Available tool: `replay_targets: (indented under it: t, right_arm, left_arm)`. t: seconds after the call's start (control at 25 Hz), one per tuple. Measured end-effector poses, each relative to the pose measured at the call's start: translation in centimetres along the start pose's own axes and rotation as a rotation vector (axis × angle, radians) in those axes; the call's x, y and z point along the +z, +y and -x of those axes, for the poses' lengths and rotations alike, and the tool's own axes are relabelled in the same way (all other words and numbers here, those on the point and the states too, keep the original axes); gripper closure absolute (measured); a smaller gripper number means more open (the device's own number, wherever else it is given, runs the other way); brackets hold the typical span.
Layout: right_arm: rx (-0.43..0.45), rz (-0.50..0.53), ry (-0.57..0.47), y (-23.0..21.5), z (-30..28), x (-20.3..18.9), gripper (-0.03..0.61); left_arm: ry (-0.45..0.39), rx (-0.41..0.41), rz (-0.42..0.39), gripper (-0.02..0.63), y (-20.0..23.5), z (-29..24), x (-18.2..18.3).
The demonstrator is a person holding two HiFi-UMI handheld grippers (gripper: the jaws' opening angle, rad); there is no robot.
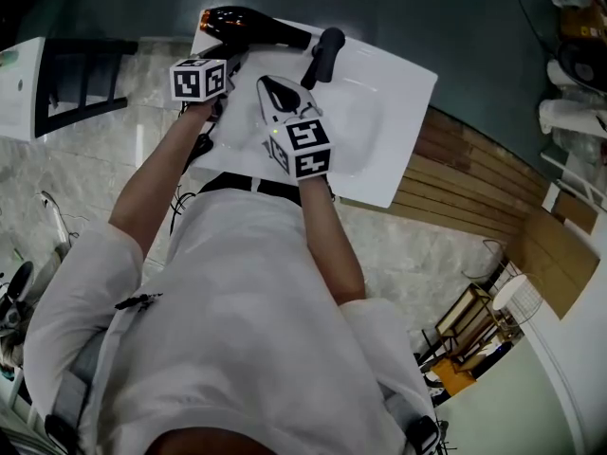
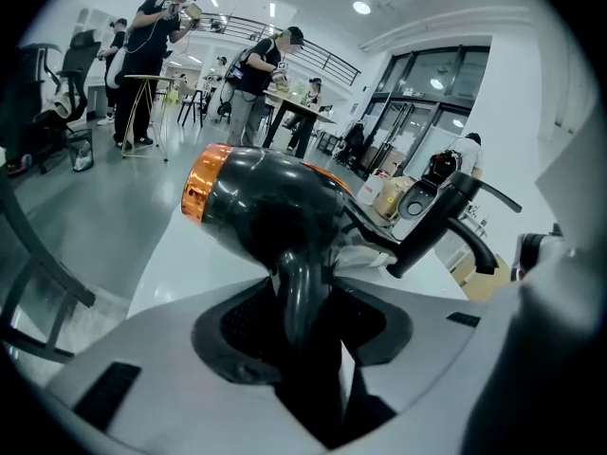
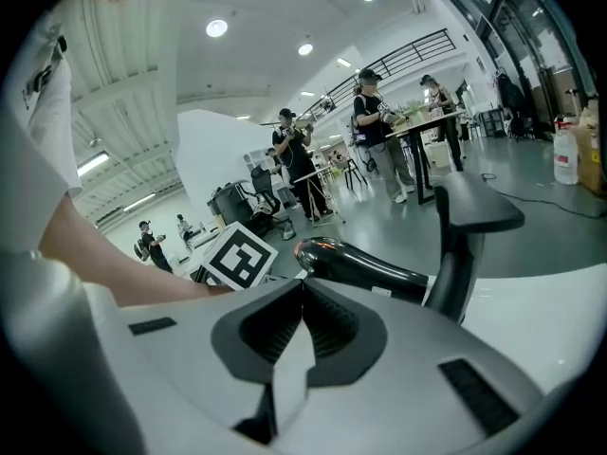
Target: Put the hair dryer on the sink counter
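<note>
The black hair dryer (image 1: 251, 25) with an orange rear ring lies over the back left corner of the white sink counter (image 1: 389, 112); I cannot tell whether it rests on it. My left gripper (image 1: 230, 58) is shut on its handle (image 2: 302, 292), with the dryer's body (image 2: 275, 207) just beyond the jaws. My right gripper (image 1: 268, 85) hovers over the basin, to the right of the left one, its jaws together with nothing between them (image 3: 299, 287). From the right gripper view the dryer (image 3: 365, 265) sits ahead, beside the black faucet (image 3: 465, 245).
The black faucet (image 1: 322, 55) stands at the sink's back edge, right of the dryer. A white cabinet with a black frame (image 1: 57, 83) is on the left and a wooden slatted panel (image 1: 474, 178) on the right. People work at tables (image 2: 256, 74) in the background.
</note>
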State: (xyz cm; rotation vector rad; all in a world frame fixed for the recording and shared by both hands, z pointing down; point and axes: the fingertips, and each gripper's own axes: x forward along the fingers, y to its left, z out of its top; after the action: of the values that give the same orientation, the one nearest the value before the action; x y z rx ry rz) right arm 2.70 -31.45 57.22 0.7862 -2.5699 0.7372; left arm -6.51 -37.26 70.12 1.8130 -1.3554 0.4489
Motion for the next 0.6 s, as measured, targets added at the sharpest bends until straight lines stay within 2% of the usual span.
replay_targets:
  t: [0.32,0.6]
  right_arm:
    - [-0.012,-0.004,0.061,-0.2,-1.7,-1.0,0.571]
    - [-0.036,0.000,0.132,-1.1,-2.2,-2.0,0.571]
  left_arm:
    - [0.024,0.021,-0.023,0.442,0.3,0.0,-0.4]
    - [0.076,0.074,-0.077,0.442,0.4,-0.6,-0.8]
